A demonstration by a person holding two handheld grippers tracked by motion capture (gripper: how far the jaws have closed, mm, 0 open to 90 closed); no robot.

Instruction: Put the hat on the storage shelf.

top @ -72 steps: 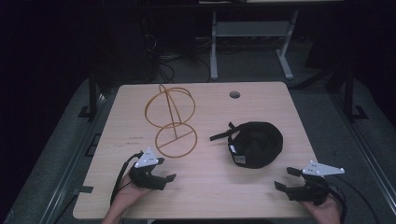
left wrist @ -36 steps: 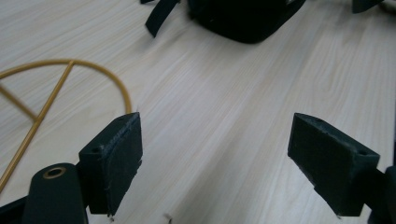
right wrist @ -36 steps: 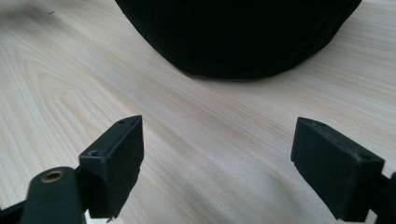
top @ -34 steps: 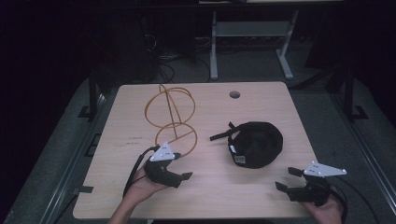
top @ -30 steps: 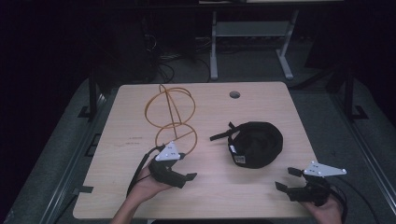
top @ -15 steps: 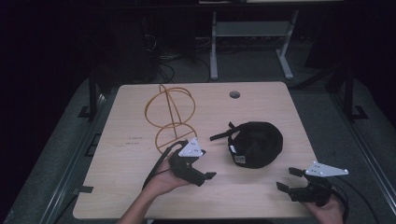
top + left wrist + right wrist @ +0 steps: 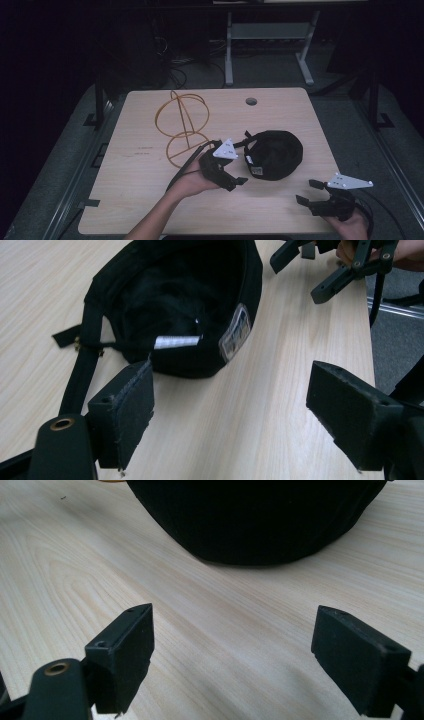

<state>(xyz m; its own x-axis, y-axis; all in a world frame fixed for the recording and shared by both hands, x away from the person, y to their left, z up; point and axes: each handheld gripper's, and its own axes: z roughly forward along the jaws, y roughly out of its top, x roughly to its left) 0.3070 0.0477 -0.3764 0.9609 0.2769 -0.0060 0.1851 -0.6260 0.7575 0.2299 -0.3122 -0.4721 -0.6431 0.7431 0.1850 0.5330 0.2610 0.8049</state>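
Cap (image 7: 275,155) upside down right of table (image 7: 150,200) centre, untouched; left gripper (image 7: 235,181) just beside its near rim, jaws apart, right gripper (image 7: 309,192) idle near front edge, jaws apart; approach step judged underway, next closing on rim.

From my right gripper (image 7: 232,662) I see its two black fingers (image 7: 122,655) spread wide over the pale wood-grain counter (image 7: 75,565). Ahead lies the black cap (image 7: 260,517) (its rounded edge resting on the wood), well clear of both fingers.
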